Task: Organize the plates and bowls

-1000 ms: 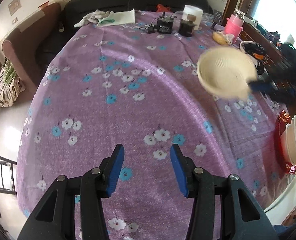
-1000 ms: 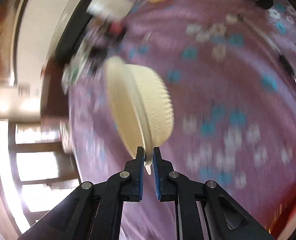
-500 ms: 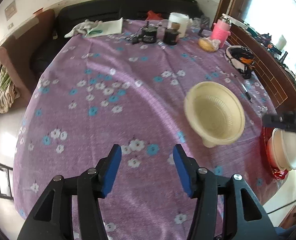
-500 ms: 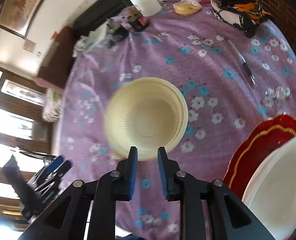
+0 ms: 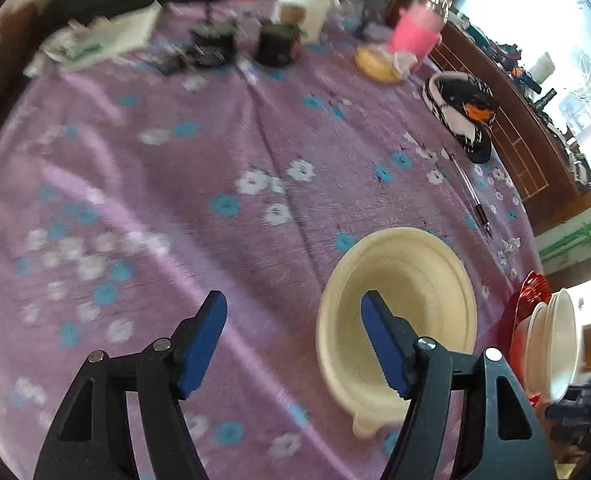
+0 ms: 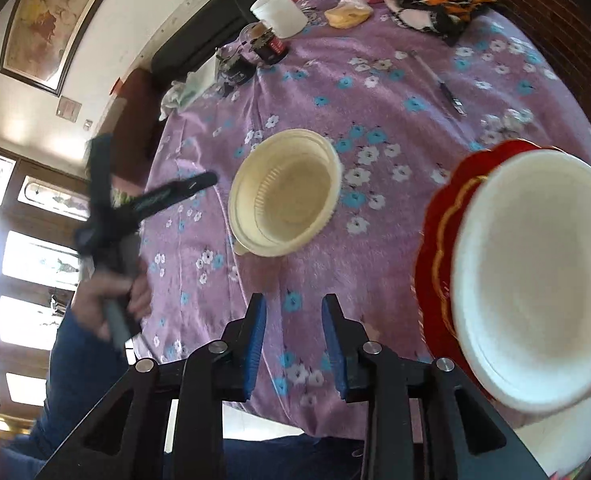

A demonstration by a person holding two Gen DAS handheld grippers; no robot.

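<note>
A cream ribbed bowl (image 6: 287, 196) sits upright on the purple flowered tablecloth (image 6: 375, 92). My right gripper (image 6: 293, 300) hovers a little short of it, jaws opening, nothing between them. In the left wrist view the same bowl (image 5: 415, 288) lies below my left gripper (image 5: 293, 300). Its jaws are opening wide. Its right finger shows over the bowl's hollow and its left finger over the cloth, and neither pad presses on the bowl. White bowls (image 6: 535, 272) are stacked on a red plate (image 6: 435, 240) at the table's near right edge.
Along the far side stand a white cup (image 5: 305, 4), a pink bottle (image 5: 415, 34), black jars (image 5: 275, 42) and a black-and-white cap (image 5: 461, 112). A pen (image 6: 449, 94) lies right of the bowl. A hand (image 6: 107, 300) holds the left tool by the table's left edge.
My right gripper let go of the cream bowl, which now rests on the table, then drew back and opened. My left gripper swung right over the bowl and spread wider.
</note>
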